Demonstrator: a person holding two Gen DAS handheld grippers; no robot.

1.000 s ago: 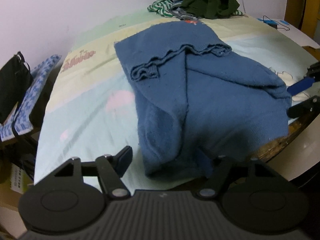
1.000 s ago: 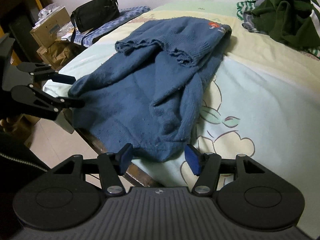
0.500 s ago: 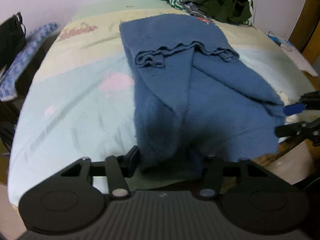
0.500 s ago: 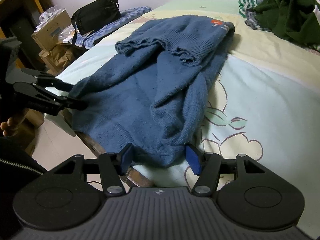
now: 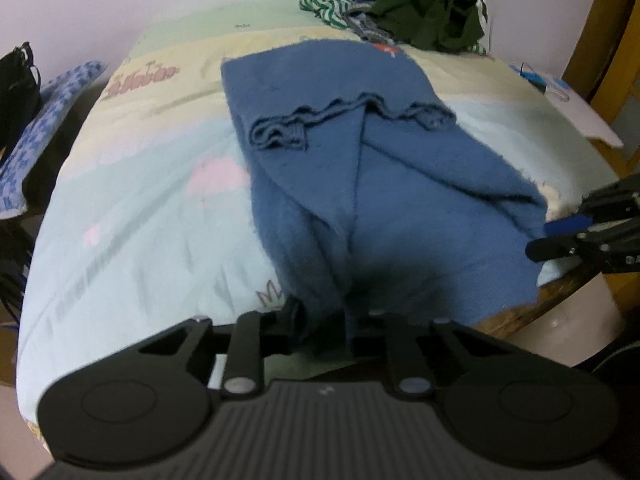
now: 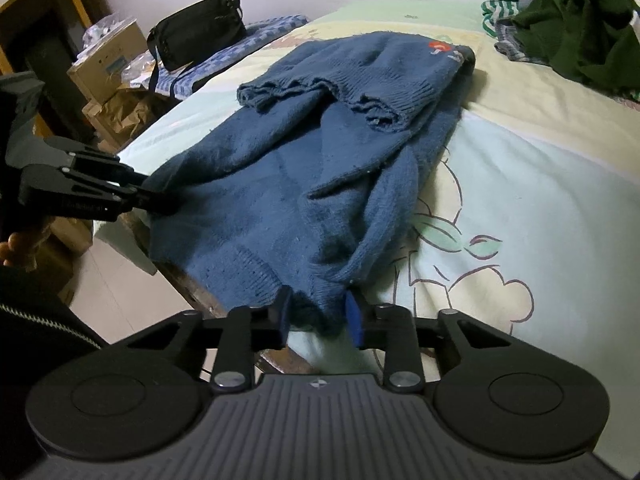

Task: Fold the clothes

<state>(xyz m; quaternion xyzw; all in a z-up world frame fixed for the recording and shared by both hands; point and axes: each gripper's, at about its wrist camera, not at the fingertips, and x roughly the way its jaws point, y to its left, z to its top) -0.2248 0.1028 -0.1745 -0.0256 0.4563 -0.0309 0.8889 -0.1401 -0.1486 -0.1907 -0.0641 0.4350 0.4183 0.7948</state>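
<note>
A blue knitted sweater (image 5: 400,184) lies on the bed sheet (image 5: 140,220), its sleeves folded in and its near hem hanging over the bed's edge. My left gripper (image 5: 322,326) has its jaws closing, with the hem's left corner bunched between the pads. In the right wrist view the left gripper (image 6: 168,200) pinches that corner of the sweater (image 6: 320,160). My right gripper (image 6: 319,316) is also closing, and the hem's right corner fills the gap between its blue pads. The left wrist view shows the right gripper (image 5: 548,236) at the sweater's right edge.
A heap of dark green and striped clothes (image 6: 580,28) lies at the far end of the bed. A black bag (image 6: 196,28) on a blue patterned cushion and cardboard boxes (image 6: 108,68) stand beside the bed. The wooden bed edge (image 6: 188,280) runs under the hem.
Both grippers' jaws have closed in from wide open onto the sweater's near hem corners. The left gripper has edged forward and rolled a little; the right has stayed in place.
</note>
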